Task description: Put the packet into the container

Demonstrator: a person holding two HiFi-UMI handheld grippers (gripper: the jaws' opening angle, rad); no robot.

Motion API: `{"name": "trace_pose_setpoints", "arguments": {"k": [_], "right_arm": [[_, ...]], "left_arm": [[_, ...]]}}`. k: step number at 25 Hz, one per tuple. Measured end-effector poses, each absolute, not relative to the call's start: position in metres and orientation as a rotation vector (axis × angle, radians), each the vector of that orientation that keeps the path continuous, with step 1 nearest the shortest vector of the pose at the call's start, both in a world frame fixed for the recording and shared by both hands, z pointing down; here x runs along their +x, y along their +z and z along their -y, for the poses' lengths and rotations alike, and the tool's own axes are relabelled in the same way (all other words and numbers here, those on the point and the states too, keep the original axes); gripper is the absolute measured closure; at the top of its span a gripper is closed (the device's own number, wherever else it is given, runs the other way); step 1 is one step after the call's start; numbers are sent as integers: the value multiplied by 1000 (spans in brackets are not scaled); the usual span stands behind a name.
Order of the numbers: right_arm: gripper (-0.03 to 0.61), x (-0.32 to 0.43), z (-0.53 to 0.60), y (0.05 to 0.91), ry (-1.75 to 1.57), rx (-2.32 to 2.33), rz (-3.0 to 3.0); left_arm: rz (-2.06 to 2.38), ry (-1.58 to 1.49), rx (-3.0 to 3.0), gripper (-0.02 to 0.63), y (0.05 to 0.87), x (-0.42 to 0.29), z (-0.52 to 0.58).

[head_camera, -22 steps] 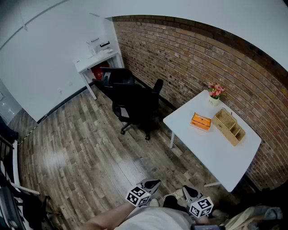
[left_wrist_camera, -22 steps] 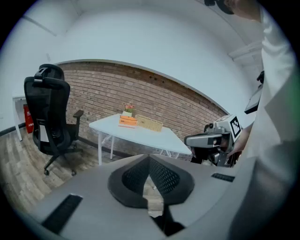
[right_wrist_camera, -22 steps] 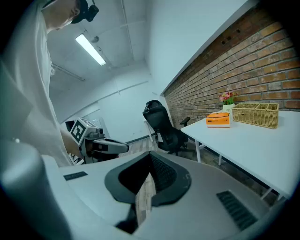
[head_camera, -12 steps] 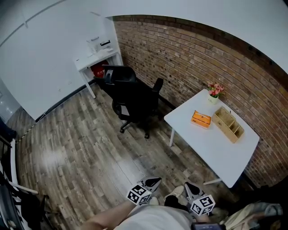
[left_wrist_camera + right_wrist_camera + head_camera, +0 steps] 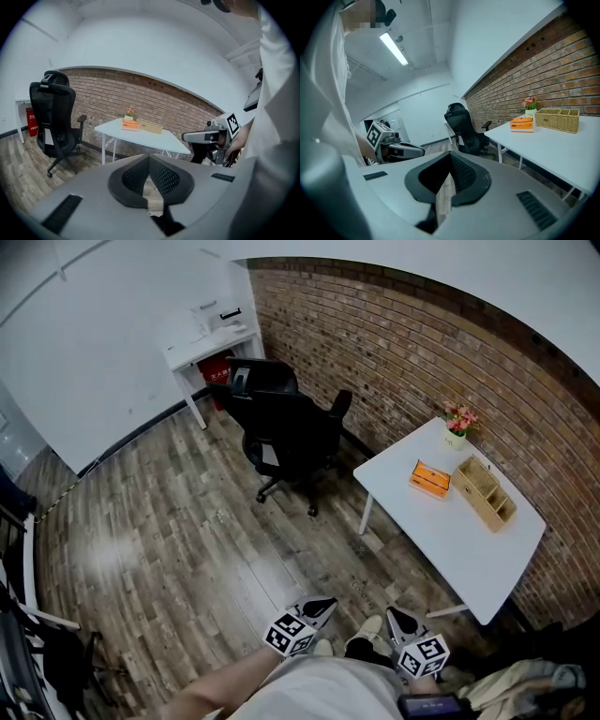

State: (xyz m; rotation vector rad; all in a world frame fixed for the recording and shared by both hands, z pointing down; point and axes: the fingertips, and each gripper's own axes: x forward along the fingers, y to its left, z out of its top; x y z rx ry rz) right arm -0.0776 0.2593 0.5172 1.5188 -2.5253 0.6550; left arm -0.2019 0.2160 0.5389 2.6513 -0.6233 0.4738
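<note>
at the bottom edge of the head view, close against the person's body: left gripper (image 5: 322, 604), jaws pressed together at the tips, pinching nothing, marker cube at its rear. just beside it, not touching: right gripper (image 5: 395, 617), jaws likewise pressed together and empty, marker cube at its rear. both were held low over the wood-plank floor (image 5: 178, 540), angled slightly downward, well apart from the table. in the left gripper view the right gripper showed at the right, carried in a hand (image 5: 238, 140); in the right gripper view the left gripper showed at the left. at the right of the room, along the brick wall (image 5: 403, 343): one white table (image 5: 450, 554) on slim white legs. on the tabletop, toward its wall side: one orange packet (image 5: 429, 478), lying flat, outside the container and untouched by either gripper. just beside the packet, apart from it: one tan divided container (image 5: 485, 494), open at the top, its contents too small to tell. at the table corner nearest the wall: one small pot of pink flowers (image 5: 457, 426). on the floor between the table and the far desk: one black office chair (image 5: 286, 432) on castors. against the white wall: one small white desk (image 5: 208, 341) bearing pale items too small to identify, with a red object (image 5: 217, 379) beneath it.
</note>
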Motion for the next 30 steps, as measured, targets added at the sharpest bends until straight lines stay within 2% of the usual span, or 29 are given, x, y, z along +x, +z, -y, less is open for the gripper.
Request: {"name": "trace_pose_setpoints", "arguments": {"k": [14, 30], "right_arm": [[568, -86, -253, 525, 712, 1461, 2510], [568, -58, -204, 530, 747, 1420, 2529]], "left_arm": [[667, 497, 2598, 603, 550, -218, -220], [659, 547, 2607, 603, 544, -179, -180]]}}
